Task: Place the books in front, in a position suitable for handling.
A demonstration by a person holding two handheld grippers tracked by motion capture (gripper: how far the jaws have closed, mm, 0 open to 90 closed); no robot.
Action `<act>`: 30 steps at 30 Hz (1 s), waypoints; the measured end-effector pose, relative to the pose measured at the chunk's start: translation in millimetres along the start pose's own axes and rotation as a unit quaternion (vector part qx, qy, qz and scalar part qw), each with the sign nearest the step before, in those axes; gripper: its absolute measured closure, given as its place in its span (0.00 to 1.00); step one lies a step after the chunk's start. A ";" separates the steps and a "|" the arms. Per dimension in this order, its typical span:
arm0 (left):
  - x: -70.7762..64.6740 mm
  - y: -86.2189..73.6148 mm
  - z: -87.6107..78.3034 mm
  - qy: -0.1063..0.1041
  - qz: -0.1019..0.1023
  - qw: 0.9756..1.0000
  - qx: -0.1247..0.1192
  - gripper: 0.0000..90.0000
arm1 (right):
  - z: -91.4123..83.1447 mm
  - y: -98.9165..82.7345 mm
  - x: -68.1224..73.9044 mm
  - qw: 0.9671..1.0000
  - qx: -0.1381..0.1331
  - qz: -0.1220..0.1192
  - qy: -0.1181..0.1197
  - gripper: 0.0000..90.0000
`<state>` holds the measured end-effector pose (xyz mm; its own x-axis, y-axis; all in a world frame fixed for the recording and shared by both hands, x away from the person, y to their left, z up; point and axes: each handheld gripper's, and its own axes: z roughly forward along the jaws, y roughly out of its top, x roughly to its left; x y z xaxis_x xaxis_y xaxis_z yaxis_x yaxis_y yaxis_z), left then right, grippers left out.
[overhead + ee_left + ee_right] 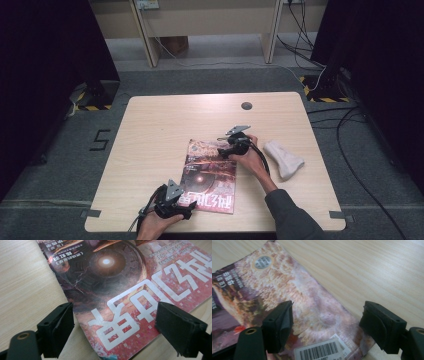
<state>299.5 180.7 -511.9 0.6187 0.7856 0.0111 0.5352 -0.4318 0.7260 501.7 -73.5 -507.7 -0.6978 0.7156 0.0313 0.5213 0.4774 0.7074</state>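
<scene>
A magazine lies flat, cover up, on the wooden bench, slightly right of the bench's middle and toward the person's side. Its long axis runs from the near edge of the bench toward the far edge, tilted a little so that the far end leans left. The large white title characters sit at the near end and read upside down in the high view; the barcode label sits at the far right corner.

The left gripper, held in the person's left hand at the near edge of the bench, points across the magazine's near left corner; its jaws stand spread wide, one over bare wood beside the cover's left edge and the other over the title area, pinching nothing.

The right gripper is held in the right hand, the forearm and dark sleeve reaching in diagonally from the lower right. It rests low at the magazine's far right corner, jaws spread wide, one over the cover and one over the bench just past the edge, closed on nothing.

A pale folded cloth lies on the bench to the right of the right hand, apart from the magazine. A dark round grommet marks the far part of the bench.
</scene>
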 end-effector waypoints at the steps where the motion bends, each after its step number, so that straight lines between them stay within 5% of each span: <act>1: -2.7 0.8 0.3 0.000 0.004 1.000 0.000 0.16 | 1.2 0.1 -0.6 1.000 0.002 0.002 0.001 0.28; 3: -5.2 1.3 -0.6 0.006 0.016 1.000 0.000 0.16 | 3.0 0.1 -1.2 1.000 0.001 0.014 0.006 0.28; 13: -0.9 -0.3 -1.5 0.009 0.006 1.000 0.003 0.16 | -3.4 -7.1 -1.8 1.000 0.000 0.018 0.008 0.29; 23: 20.8 4.0 -2.1 0.048 0.023 0.998 0.016 0.15 | -38.7 -34.8 3.5 1.000 0.021 0.001 -0.014 0.26; 30: 49.6 13.1 5.3 0.075 0.006 0.997 0.026 0.15 | -63.5 -54.8 13.9 0.999 0.041 0.010 -0.023 0.25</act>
<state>340.3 211.6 -505.5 0.5342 0.8359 0.1262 0.5599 -0.4617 0.6880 432.3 -122.1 -501.2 -0.6653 0.7465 0.0110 0.5744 0.5024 0.6462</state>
